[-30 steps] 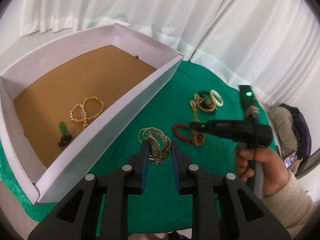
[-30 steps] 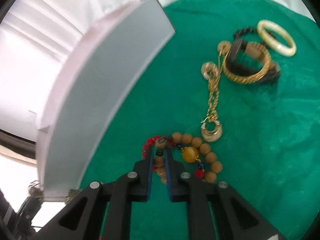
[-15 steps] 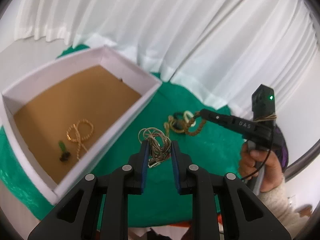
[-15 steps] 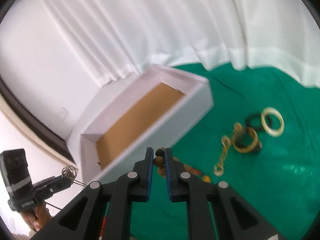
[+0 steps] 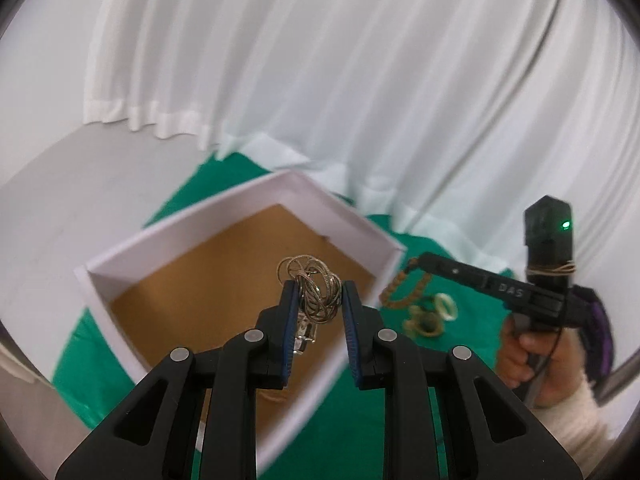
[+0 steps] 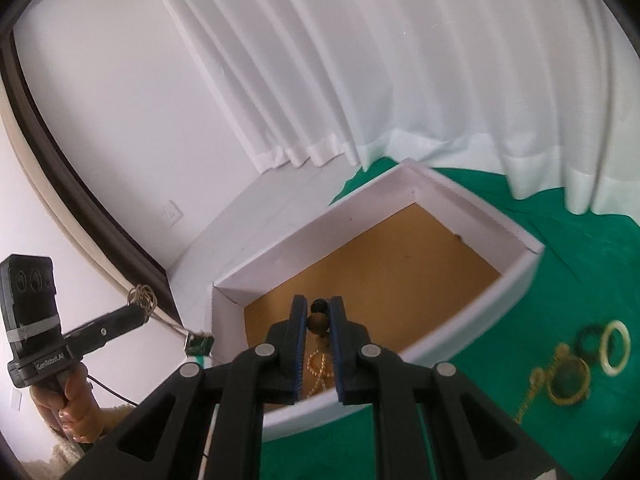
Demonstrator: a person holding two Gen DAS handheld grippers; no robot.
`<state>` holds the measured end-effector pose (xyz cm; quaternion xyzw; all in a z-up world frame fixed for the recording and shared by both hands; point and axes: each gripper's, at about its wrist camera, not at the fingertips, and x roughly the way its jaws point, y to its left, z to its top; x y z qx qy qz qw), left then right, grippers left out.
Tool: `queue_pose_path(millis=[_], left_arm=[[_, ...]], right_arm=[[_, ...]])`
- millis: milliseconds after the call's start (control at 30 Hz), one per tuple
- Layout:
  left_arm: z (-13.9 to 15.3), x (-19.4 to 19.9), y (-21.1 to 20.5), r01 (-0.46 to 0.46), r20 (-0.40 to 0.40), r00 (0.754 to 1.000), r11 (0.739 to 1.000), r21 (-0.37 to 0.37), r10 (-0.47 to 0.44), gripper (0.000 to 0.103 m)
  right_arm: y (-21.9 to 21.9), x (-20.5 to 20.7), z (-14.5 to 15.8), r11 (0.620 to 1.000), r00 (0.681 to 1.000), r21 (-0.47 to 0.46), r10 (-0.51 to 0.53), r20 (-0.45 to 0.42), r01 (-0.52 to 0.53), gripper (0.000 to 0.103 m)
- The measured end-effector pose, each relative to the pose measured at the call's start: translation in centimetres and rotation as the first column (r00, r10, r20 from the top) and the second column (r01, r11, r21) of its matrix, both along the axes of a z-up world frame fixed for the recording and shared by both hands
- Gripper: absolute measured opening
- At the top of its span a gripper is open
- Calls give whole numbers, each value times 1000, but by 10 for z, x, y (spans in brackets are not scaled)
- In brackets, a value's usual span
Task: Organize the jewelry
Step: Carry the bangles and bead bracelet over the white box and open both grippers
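Both grippers carry a piece of jewelry in the air above the white box (image 5: pixel 236 216), whose brown floor lies open below them.

On the left, the left gripper (image 5: pixel 316 304) has its blue pads pressed on a tangled bundle of thin metal chains (image 5: pixel 314 284); a small clasp end dangles under the pads. The bundle hangs over the middle of the box floor, so it lies straight below the jaws, and a plain release would likely land it inside. The near wall sits under the gripper body and the far corner is well ahead, leaving open room on every side.

To the right, the right gripper (image 6: pixel 318 320) is clamped on one bead of a wooden bead bracelet (image 5: pixel 404 288), and the loop hangs down from the fingertips, long axis vertical. From the left wrist view it hangs just outside the box's right corner; from the right wrist view the jaws appear over the near part of the floor, above a gold bead strand (image 6: pixel 318 368) already inside.

Farther right, on the green cloth (image 6: pixel 520 432), a white bangle (image 6: pixel 616 346), a gold bangle (image 6: pixel 568 384) and a gold chain (image 6: pixel 534 396) wait, well apart from the box.
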<state>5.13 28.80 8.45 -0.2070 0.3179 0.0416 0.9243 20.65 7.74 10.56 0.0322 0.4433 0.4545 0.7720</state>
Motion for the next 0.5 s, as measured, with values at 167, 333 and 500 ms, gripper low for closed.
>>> queue_pose_path(millis=[167,333,500], left_arm=[[-60,33,47,-47,-115,992,998,-30,43,21],[-121,62,72,-72,-252,966,997,-31,62,20],[-151,66,75,-91,-335,938,996,12,89,25]], right_arm=[[47,22,-48,997,1000,-72,15,-26,-17,11],[80,30,-96,985,999,-167,36,-27,-40,11],[109,20,-134,962,996,-261,84,-14,-85,13]])
